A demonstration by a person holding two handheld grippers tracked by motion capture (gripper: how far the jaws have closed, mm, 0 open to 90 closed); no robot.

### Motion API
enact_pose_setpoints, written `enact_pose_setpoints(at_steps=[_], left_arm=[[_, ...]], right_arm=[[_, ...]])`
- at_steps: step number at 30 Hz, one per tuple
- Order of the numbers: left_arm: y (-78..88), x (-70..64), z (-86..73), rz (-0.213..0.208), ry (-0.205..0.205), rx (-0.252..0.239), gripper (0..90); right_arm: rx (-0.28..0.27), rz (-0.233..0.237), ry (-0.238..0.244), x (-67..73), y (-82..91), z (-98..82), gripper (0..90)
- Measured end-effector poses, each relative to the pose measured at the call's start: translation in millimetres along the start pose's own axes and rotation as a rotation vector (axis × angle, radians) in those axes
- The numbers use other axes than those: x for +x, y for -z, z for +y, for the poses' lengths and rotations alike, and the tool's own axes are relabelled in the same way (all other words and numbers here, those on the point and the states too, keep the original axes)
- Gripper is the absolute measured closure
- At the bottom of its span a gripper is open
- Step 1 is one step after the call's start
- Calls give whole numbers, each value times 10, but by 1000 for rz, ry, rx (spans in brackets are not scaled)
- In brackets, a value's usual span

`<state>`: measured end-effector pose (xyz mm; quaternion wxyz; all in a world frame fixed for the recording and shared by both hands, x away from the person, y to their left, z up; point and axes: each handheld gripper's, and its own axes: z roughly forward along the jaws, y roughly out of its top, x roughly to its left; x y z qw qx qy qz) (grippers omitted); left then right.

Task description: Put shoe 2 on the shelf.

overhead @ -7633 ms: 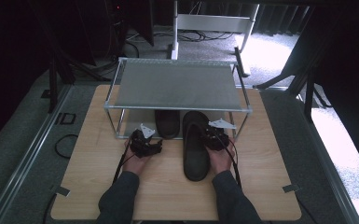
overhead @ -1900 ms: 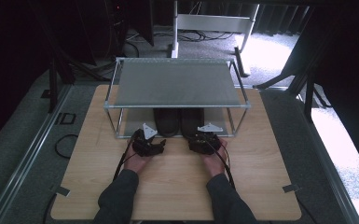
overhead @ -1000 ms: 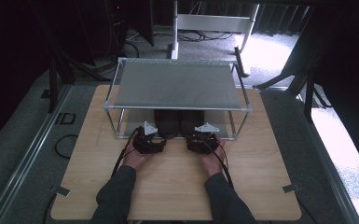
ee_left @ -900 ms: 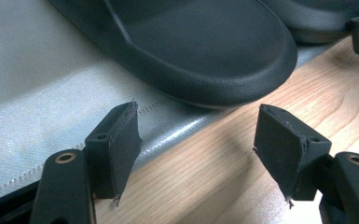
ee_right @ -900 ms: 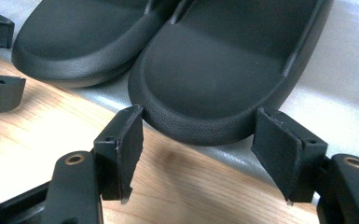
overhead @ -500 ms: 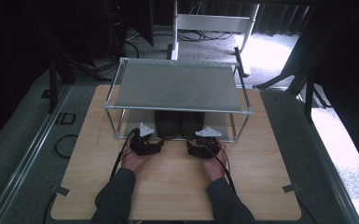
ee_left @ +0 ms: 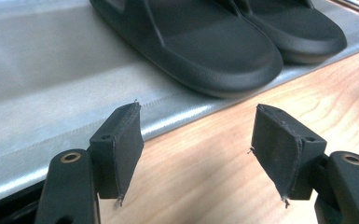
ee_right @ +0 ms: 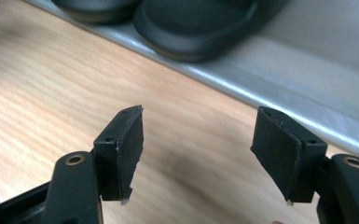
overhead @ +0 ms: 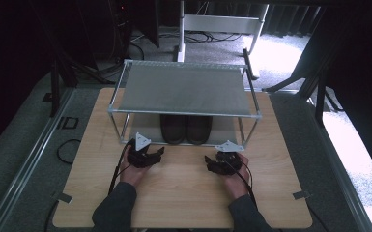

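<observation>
Two black slippers, one on the left (overhead: 173,128) and one on the right (overhead: 199,128), lie side by side on the lower shelf (ee_left: 51,84) of a metal rack (overhead: 186,89). My left gripper (overhead: 160,152) rests over the wooden table in front of the rack, open and empty. In the left gripper view its jaws (ee_left: 196,112) stand apart, short of the nearer slipper (ee_left: 205,51), with the other slipper (ee_left: 293,28) beside it. My right gripper (overhead: 207,164) is also open and empty. Its own view (ee_right: 200,112) shows the slipper toes (ee_right: 200,23) beyond the shelf edge (ee_right: 317,70).
The wooden table (overhead: 183,193) stretches between the rack and the person's forearms. The rack's thin legs (overhead: 123,128) stand at its front corners. Cables trail from both grippers toward the table's front edge. Grey floor surrounds the table.
Earlier the right gripper held one slipper out on the table; both slippers now lie under the rack. Over the last second both grippers drew back from the shelf and apart.
</observation>
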<state>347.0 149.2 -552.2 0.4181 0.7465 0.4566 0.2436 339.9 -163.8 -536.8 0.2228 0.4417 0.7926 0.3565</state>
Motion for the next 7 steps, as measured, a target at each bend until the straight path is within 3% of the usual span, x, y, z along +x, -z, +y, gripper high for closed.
enact_pose_setpoints(at_steps=[7], left_arm=[[128, -25, -113, 39, -28, 12, 341]], right_arm=[[23, -21, -19, -153, 79, -170, 335]])
